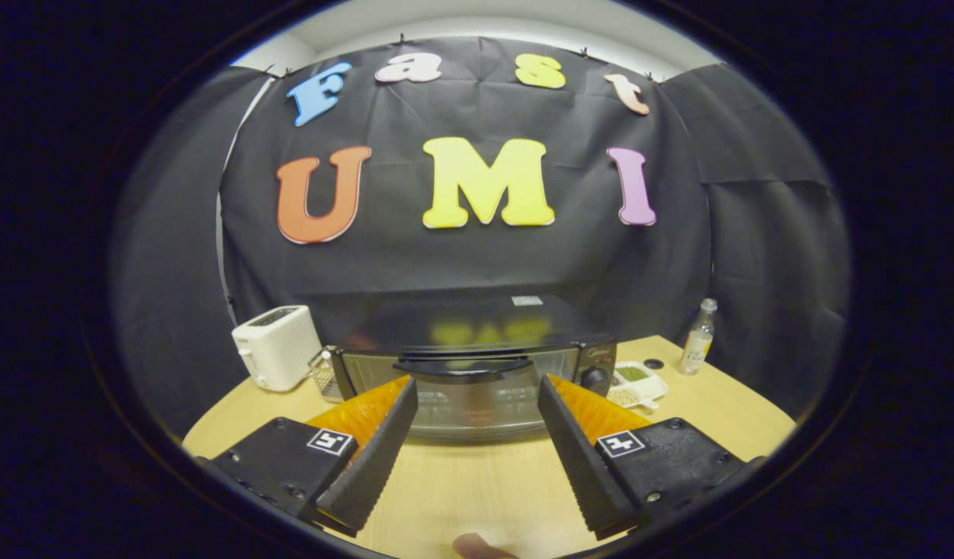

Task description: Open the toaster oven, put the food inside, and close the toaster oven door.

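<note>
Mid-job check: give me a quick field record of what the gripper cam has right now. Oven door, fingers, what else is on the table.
toaster oven: just ahead of the fingers, door shut
door handle: dark bar along the door's top, untouched
gripper: open, nothing between the fingers
white toaster: left of oven
food tray: right of oven, divided compartments
bottle: beyond the tray, upright
table: light wood

The camera rides the gripper [477,396], low over the table [484,489] — facing the toaster oven [477,380] just ahead, fingers spread apart.
</note>
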`<action>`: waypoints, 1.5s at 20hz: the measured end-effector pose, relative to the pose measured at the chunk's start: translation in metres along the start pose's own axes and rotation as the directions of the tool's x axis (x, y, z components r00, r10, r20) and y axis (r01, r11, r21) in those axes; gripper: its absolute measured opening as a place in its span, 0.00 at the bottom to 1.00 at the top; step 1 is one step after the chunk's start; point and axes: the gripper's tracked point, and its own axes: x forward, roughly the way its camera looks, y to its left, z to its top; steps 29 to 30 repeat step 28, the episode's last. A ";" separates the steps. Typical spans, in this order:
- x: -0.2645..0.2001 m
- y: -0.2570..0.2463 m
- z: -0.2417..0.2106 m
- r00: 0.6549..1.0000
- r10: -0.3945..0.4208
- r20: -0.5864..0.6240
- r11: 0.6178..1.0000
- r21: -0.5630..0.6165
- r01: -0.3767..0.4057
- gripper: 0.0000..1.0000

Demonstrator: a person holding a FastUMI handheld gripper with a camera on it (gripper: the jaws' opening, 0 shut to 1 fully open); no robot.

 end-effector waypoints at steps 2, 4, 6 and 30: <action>-0.041 -0.005 0.022 0.999 0.017 0.050 1.000 -0.005 -0.017 0.99; -0.081 -0.016 0.046 0.995 0.011 0.101 1.000 0.003 -0.011 0.99; -0.121 -0.024 0.062 0.992 0.017 0.128 1.000 0.002 -0.018 0.99; -0.268 -0.072 0.085 0.977 0.066 0.203 0.998 -0.035 -0.060 0.98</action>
